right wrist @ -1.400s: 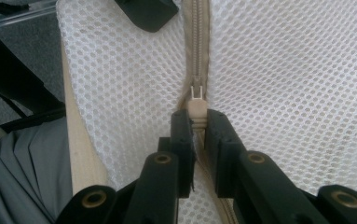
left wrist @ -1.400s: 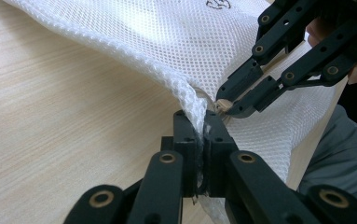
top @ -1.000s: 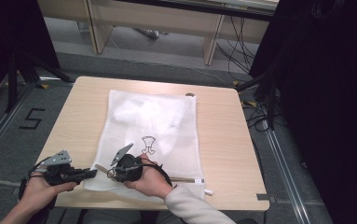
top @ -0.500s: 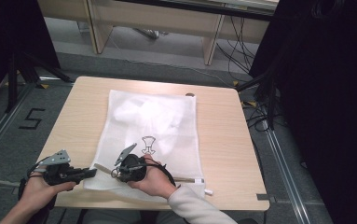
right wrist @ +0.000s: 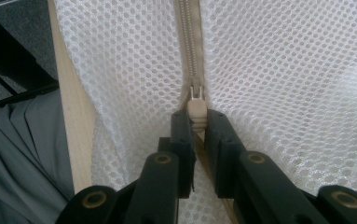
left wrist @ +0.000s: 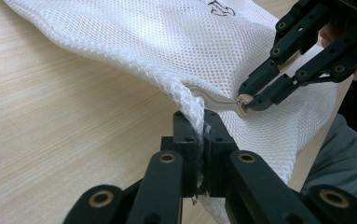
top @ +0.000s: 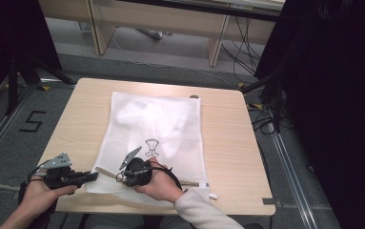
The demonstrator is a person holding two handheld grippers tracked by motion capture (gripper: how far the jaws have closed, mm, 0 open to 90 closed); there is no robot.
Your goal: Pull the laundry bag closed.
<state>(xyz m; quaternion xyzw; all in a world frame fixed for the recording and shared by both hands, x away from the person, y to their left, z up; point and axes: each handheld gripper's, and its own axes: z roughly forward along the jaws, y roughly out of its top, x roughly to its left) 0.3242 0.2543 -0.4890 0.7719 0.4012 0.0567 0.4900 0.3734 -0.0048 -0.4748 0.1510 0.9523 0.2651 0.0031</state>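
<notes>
At the near left corner of the wooden surface (top: 228, 138), the left hand-held gripper (top: 90, 176) lies low and points right, its jaws pressed together on the near left corner of the white mesh laundry bag (top: 170, 124); in the left gripper view the mesh (left wrist: 167, 51) is bunched between the two black jaws and lifted into a small ridge. The bag lies flat across the middle of the surface, with a small dark printed figure (top: 151, 147) near its centre and paler bundled cloth inside toward the far end. Just to the right of the left hand-held gripper, along the bag's near edge, runs the beige zipper (right wrist: 191, 42). The right hand-held gripper (top: 123, 177) points left toward the other one, and its jaws are clamped on the beige zipper pull (right wrist: 196, 115), with the closed teeth running away beyond it. A grey sleeve (top: 199, 214) comes in from the bottom edge behind the right hand.
</notes>
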